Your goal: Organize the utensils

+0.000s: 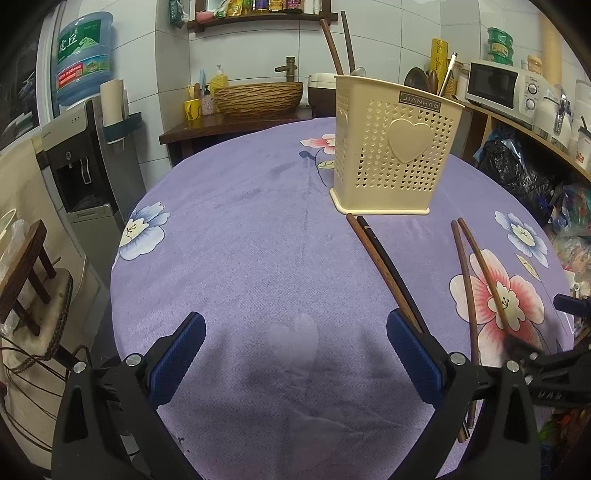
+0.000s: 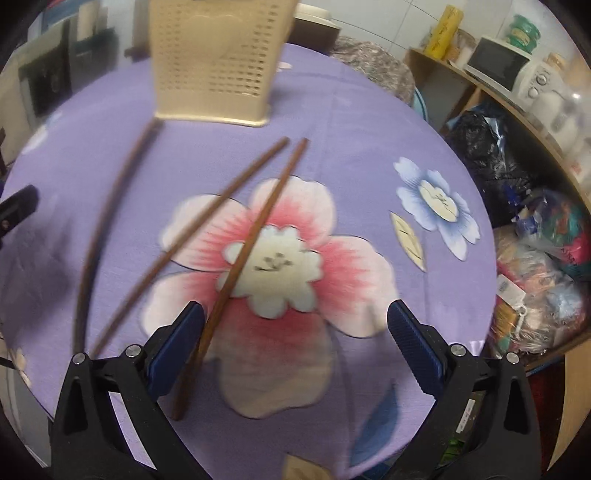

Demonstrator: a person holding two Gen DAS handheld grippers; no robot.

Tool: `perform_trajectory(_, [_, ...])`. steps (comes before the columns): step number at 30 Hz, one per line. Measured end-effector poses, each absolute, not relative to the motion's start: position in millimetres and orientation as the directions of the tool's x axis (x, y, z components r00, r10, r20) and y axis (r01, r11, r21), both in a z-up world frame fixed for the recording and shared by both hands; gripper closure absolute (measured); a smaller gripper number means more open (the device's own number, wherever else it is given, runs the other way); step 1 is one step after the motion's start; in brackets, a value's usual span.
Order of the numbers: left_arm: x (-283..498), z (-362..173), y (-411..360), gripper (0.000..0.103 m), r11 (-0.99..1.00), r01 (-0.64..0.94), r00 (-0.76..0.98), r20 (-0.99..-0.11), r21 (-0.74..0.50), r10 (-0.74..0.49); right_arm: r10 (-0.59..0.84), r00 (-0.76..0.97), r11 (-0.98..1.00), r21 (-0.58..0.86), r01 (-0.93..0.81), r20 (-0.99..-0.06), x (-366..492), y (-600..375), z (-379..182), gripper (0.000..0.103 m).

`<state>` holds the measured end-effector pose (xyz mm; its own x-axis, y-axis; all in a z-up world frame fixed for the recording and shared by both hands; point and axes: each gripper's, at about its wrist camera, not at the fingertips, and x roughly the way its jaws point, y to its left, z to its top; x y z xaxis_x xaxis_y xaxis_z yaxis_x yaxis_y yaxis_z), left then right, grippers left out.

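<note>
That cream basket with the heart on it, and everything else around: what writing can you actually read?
"JIANHAO": label on the cream utensil holder.
Water jug: large label characters, too distorted to read.
Shelf packets: too small.
Microwave: no legible text.
Right wrist view: blurred, nothing readable.

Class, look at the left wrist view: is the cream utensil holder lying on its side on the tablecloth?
No. The cream utensil holder stands upright on the purple tablecloth, with utensil handles sticking up out of its top.
</note>
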<state>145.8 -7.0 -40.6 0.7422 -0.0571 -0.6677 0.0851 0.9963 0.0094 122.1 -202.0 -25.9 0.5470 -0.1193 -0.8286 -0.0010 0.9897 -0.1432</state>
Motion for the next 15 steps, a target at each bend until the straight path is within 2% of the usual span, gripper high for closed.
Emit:
perform_trajectory(4, [146.0,-40.8,-11.7,0.006,0.993,0.114,0.725,-0.682,-0.024,-0.1,-0.078,0.549,0.997,-0.067,0.041,-0.832,120.3,-222.4,-29.8,0.006])
perform_trajectory(9, [145.8,-42.4,-30.8,0.006,0.986,0.162,0.707,-0.693,-0.033,-0.14,-0.078,0.569,0.997,-0.06,0.051,-0.819,118.2,-219.7,-31.3,0.006])
perform_trajectory(15, [146.7,-57.2,-51.9,0.016,0.986,0.169,0.677,-0.728,0.013,-0.106,-0.068,0.571,0.997,-0.042,0.059,-0.818,118.3,-222.2,-32.4,0.006])
